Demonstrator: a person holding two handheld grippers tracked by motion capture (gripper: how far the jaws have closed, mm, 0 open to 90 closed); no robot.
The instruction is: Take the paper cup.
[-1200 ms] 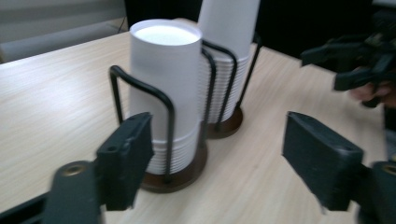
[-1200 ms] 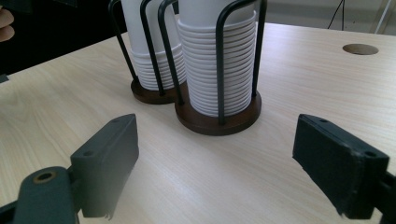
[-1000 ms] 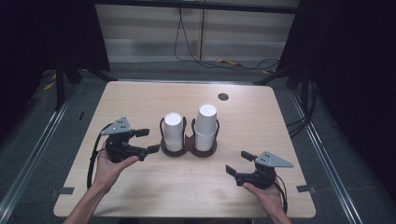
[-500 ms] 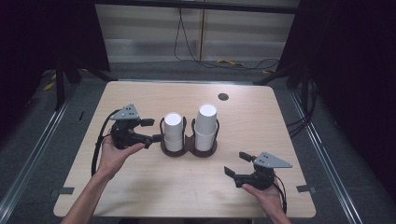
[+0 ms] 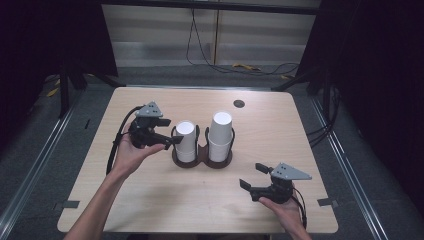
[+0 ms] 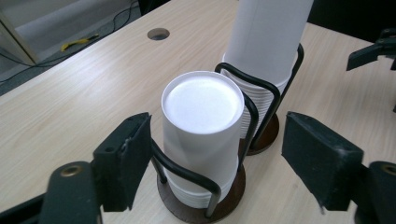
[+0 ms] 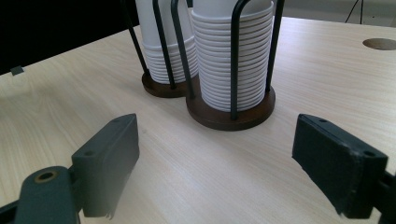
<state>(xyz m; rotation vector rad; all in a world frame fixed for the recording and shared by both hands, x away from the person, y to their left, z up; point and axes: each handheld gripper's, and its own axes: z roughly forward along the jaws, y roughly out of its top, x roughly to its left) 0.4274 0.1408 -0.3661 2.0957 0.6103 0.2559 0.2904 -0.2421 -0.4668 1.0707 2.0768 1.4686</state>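
Nearest the person, the right tool (image 5: 256, 176) rests wide open and empty on the tabletop (image 5: 150, 200). Farther off, the left tool (image 5: 170, 132) gapes around the shorter cup stack (image 5: 185, 141); squeezing could crush cups or snag the wire holder (image 6: 243, 116).

We see a pale wooden table (image 5: 150, 200) on a grey floor (image 5: 350, 165) — black curtains (image 5: 380, 60) at both sides, cables (image 5: 240, 65) trailing before a light back wall (image 5: 160, 30).
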